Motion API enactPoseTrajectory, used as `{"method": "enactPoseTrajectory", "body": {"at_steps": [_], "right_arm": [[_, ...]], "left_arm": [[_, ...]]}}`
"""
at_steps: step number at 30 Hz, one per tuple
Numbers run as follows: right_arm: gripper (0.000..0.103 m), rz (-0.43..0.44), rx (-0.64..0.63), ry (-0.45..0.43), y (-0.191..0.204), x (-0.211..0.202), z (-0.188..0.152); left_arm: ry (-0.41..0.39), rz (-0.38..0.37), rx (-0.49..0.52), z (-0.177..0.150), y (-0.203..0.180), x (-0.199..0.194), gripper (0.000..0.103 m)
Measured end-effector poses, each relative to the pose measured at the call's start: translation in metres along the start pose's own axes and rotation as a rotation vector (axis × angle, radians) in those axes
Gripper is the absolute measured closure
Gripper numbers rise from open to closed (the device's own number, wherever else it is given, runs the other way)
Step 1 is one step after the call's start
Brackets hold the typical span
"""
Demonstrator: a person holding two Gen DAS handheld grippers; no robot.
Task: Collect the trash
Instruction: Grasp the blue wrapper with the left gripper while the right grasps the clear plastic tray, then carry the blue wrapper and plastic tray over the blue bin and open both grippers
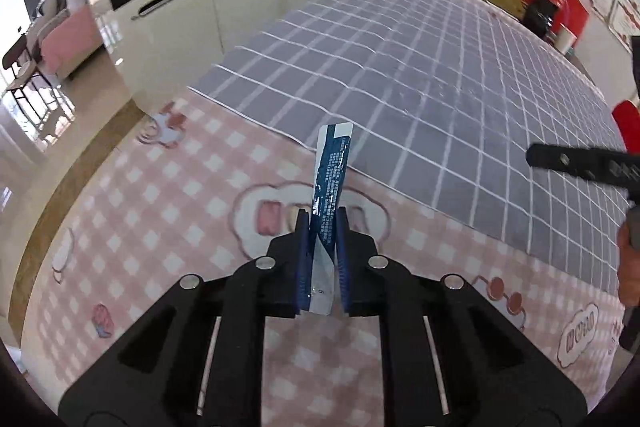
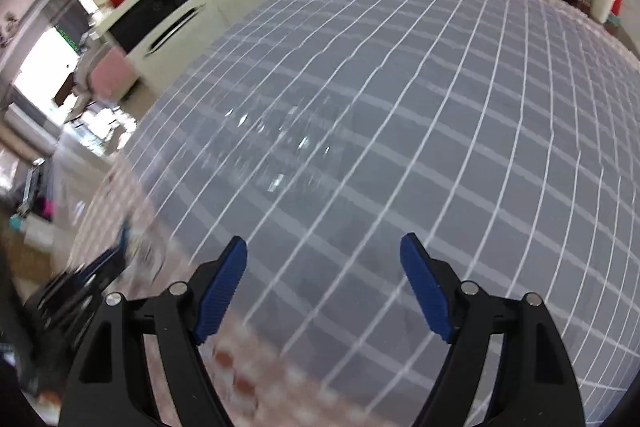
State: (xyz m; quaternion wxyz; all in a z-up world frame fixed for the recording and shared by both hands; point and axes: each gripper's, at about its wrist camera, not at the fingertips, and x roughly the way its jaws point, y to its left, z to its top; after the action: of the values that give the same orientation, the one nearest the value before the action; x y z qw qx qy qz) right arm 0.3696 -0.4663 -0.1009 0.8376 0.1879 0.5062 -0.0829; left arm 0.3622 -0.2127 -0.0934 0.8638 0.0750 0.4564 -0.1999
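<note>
The left gripper (image 1: pixel 322 227) pinches a blue-and-white wrapper (image 1: pixel 330 187) pointing toward twelve o'clock, while the right gripper (image 2: pixel 324 255) hangs spread over the grey checked cloth (image 2: pixel 380 107).

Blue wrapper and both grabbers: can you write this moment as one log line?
left gripper: shut on blue wrapper | right gripper: open, nothing between its pads | below: grey checked cloth

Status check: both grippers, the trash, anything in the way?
Left gripper shut on blue-and-white wrapper, held upright over pink checked cloth. Right gripper open, empty, over grey grid cloth. Nothing in the way.
</note>
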Motion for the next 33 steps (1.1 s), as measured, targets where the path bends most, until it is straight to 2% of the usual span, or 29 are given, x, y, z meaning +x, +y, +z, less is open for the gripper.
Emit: {"method": "enactPoseTrajectory", "body": {"at_steps": [8,13,14,15,16,17,20,26,33], "right_arm": [[0.026,-0.074,0.144,-0.003,-0.023,0.031,0.041],[0.026,-0.159,0.097,-0.004,-0.021,0.044,0.052],[0.032,-0.191,0.061,-0.013,-0.015,0.047,0.052],[0.051,-0.224,0.021,-0.035,-0.009,0.048,0.051],[0.065,-0.204,-0.001,-0.056,-0.005,0.047,0.049],[0.094,-0.162,-0.031,-0.072,-0.001,0.043,0.047],[0.095,-0.137,-0.005,-0.074,-0.002,0.035,0.041],[0.097,-0.042,0.011,-0.158,0.002,-0.013,0.008],[0.098,0.043,-0.042,-0.250,0.038,-0.071,-0.038]], "left_arm": [[-0.023,0.016,-0.030,0.006,0.018,-0.003,0.089],[-0.030,0.000,-0.033,0.008,0.022,0.000,0.089],[-0.028,-0.002,-0.034,0.009,0.021,0.002,0.089],[-0.025,0.000,-0.038,0.008,0.022,0.003,0.089],[-0.025,0.001,-0.039,0.009,0.021,0.004,0.089],[-0.024,0.000,-0.042,0.008,0.022,0.003,0.089],[-0.027,0.005,-0.055,0.005,0.026,-0.003,0.089],[-0.058,0.012,-0.079,-0.015,0.042,-0.038,0.089],[-0.104,0.043,-0.124,-0.042,0.067,-0.085,0.089]]}}
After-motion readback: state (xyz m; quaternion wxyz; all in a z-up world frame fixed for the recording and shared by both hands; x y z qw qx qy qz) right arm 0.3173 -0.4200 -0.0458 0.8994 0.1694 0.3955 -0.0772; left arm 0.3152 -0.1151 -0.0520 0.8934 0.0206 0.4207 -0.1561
